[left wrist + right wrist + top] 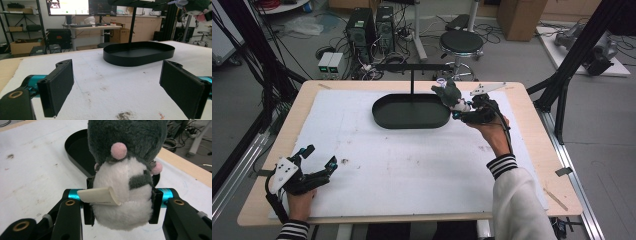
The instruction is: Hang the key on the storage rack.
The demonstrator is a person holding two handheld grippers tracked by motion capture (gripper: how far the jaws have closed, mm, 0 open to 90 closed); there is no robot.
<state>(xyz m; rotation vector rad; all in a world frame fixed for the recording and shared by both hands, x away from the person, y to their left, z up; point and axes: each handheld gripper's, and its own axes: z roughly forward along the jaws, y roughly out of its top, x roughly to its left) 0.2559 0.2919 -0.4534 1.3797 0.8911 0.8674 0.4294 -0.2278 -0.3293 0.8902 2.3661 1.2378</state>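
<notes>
Grey-and-white plush toy (125,177) sits clamped at its white belly in the right gripper (462,111), held up beside the black oval tray (411,111) and its hanger stand (412,67). Soft stuffing could squirm loose (the pads squeeze only fur) and drop outside the tray. The left gripper (318,161) rests wide open, well apart.

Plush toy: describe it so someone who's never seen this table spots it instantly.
On the white mat, find the black oval tray at the far middle. Just past the tray's right end, the right gripper holds the plush toy above the table. It is the only soft thing here: dark grey fur, white belly, pink nubs and a cream tag.
</notes>
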